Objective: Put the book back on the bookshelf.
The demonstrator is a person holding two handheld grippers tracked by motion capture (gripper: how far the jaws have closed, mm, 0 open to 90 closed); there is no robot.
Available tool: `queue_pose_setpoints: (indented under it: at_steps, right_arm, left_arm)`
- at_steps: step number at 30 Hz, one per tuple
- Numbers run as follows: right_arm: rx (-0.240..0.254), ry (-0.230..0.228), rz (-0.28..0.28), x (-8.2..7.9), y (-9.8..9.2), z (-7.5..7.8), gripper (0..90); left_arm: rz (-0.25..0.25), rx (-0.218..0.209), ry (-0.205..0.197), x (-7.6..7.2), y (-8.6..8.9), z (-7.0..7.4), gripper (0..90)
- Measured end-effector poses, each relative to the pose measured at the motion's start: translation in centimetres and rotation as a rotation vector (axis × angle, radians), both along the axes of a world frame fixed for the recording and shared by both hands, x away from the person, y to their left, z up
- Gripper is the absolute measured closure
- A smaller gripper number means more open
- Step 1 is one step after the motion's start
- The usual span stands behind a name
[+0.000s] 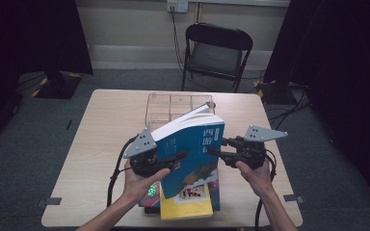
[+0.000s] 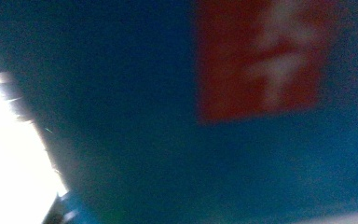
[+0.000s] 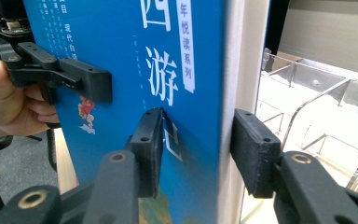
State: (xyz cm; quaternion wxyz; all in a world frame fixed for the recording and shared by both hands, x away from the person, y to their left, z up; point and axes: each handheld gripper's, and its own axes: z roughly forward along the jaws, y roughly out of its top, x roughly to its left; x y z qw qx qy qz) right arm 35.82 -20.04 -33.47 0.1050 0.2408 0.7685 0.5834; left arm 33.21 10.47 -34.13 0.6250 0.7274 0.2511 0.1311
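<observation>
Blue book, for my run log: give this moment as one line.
left gripper: shut on blue book | right gripper: jaws either side of book's edge, pad contact unclear | book: tilted, lifted above stack | rack: behind

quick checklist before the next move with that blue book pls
1. Left gripper on the blue book: ok, one of its fingers lies flat on the cover.
2. Right gripper straddles the book's free edge: ok, fingers on either side.
3. Right pads pressing the book: cannot tell, the page-side one looks slightly apart.
4. Book lifted off the stack: ok, it is tilted above the yellow book.
5. Clear organizer behind the book: ok, nothing visible in it.
6. Left gripper's own view of its grip: cannot tell, blurred cover.
</observation>
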Motion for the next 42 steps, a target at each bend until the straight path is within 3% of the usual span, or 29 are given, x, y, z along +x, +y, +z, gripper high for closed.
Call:
queue_pose_setpoints:
  at_steps: [2, 5, 8, 10, 13, 17, 24, 27, 33, 37, 42]
  right_arm:
    - [0.0, 0.004, -0.01, 0.3, 0.1, 0.0, 57.0]
    - [-0.006, 0.005, -0.03, 0.8, 0.5, 0.1, 57.7]
    - [0.005, -0.001, -0.032, 1.2, 0.9, 0.2, 58.8]
    - [0.024, -0.017, -0.022, 1.9, 1.8, 0.5, 59.1]
    - [0.028, -0.039, -0.009, 2.3, 3.1, 0.7, 60.1]
    - [0.034, -0.027, 0.02, 2.8, 3.9, 0.3, 61.3]
    - [0.03, -0.013, 0.012, 2.4, 3.8, 0.4, 61.4]
    - [0.031, -0.013, 0.011, 2.4, 3.8, 0.3, 61.1]
    - [0.024, -0.028, -0.018, 2.7, 4.0, -0.4, 49.4]
    - [-0.007, 0.004, -0.03, 2.9, 3.6, -1.5, 42.7]
    - [-0.021, 0.043, -0.029, 3.4, 3.3, -2.9, 41.0]
  left_arm:
    - [-0.005, 0.001, 0.012, 0.3, 0.0, 0.2, 59.6]
    - [0.007, 0.033, -0.025, 0.7, 0.0, 0.6, 60.3]
    - [0.014, 0.033, -0.031, 1.1, 0.4, 0.8, 60.2]
    - [0.008, 0.032, -0.037, 1.5, 1.4, 1.2, 60.2]
    - [0.04, 0.047, -0.045, 1.6, 2.7, 1.0, 60.1]
    - [0.043, 0.025, -0.039, 1.7, 3.6, 0.4, 59.9]
    - [0.076, -0.023, -0.026, 1.5, 3.4, 0.2, 55.9]
    - [0.08, -0.002, -0.03, 1.5, 3.3, 0.3, 57.9]
    - [0.084, 0.014, -0.039, 1.2, 3.0, 0.4, 59.6]
    - [0.095, 0.02, -0.037, 1.2, 3.2, 0.4, 59.9]
    - [0.083, 0.018, -0.04, 1.2, 3.1, 0.4, 59.9]
